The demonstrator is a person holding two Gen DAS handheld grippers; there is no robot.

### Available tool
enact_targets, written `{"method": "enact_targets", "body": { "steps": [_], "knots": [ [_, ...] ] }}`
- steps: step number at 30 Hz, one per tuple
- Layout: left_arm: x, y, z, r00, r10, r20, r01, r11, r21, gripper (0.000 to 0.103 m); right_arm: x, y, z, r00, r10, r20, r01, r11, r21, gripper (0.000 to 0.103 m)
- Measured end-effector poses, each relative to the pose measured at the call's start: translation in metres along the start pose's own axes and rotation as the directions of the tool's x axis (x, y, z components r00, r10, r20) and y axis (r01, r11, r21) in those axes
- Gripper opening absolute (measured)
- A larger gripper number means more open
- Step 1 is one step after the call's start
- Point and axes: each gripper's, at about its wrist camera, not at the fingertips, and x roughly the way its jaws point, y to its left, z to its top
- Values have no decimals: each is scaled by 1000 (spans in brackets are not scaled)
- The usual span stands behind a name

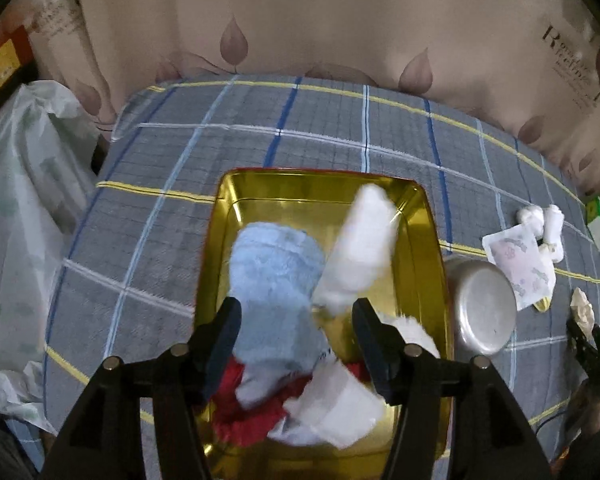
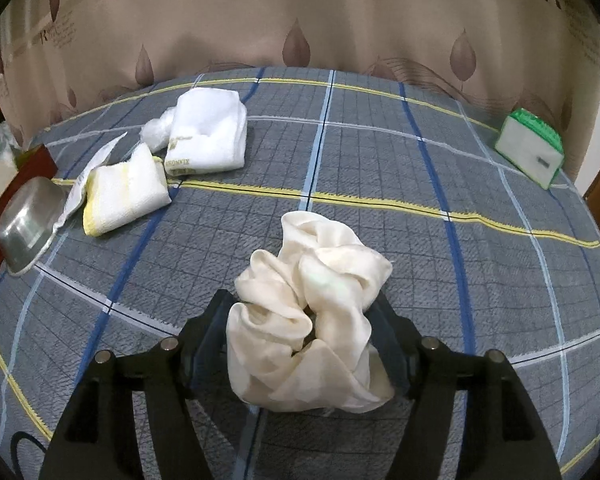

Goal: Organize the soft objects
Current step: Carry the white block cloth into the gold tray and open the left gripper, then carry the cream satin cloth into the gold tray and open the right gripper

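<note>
Left hand-held gripper (image 1: pixel 296 316) hangs over the gold metal rectangular tin (image 1: pixel 428 240), jaws spread, pads not pressing anything: released. Between and under the jaws lies the light blue fluffy plush cloth (image 1: pixel 276 280), with a red fabric piece (image 1: pixel 256 412) and a white folded cloth (image 1: pixel 336 408) nearest the camera, all inside the tin, probably the collection box for soft items. A white fluffy piece (image 1: pixel 364 240) is blurred, leaning toward the tin's far right wall.

Right hand-held gripper (image 2: pixel 304 328) straddles the cream satin scrunchie (image 2: pixel 308 312) on the grey plaid bedsheet (image 2: pixel 380 152); jaws parted, fabric bulging between them, no squeeze visible, so not grasped.

Further off: upturned steel bowl (image 2: pixel 28 220) beside the tin, yellow-edged white washcloth (image 2: pixel 124 196), white folded towel (image 2: pixel 208 136), green-trimmed tissue pack (image 2: pixel 530 148). The bowl sits between the scrunchie side and the tin; likely needs clearing over.
</note>
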Motion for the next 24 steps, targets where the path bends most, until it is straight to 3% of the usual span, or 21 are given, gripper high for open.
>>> {"method": "enact_targets", "body": {
  "steps": [9,11,13,16,21,24],
  "knots": [
    [-25,6,-29,999,8,39,-7,999,-32,59,-4,-2,1,999,23,-25,-22,999,27,63],
    [-28,6,-37,999,9,45,-7,999,-32,59,-3,-2,2,999,-2,-35,3,1000,25,53],
    [-30,7,-43,999,11,51,-10,1000,-30,59,-3,2,3,999,-7,-38,8,1000,15,35],
    [-33,10,-50,997,23,68,-20,999,-44,59,-3,6,4,999,-23,-44,23,1000,-7,17],
    [-38,19,-63,995,51,83,-44,995,-89,59,-9,19,3,998,-32,-61,30,999,-37,13],
    [-43,23,-70,993,53,101,-42,993,-110,59,-25,36,2,999,7,-53,-10,998,-68,13]
  ]
}}
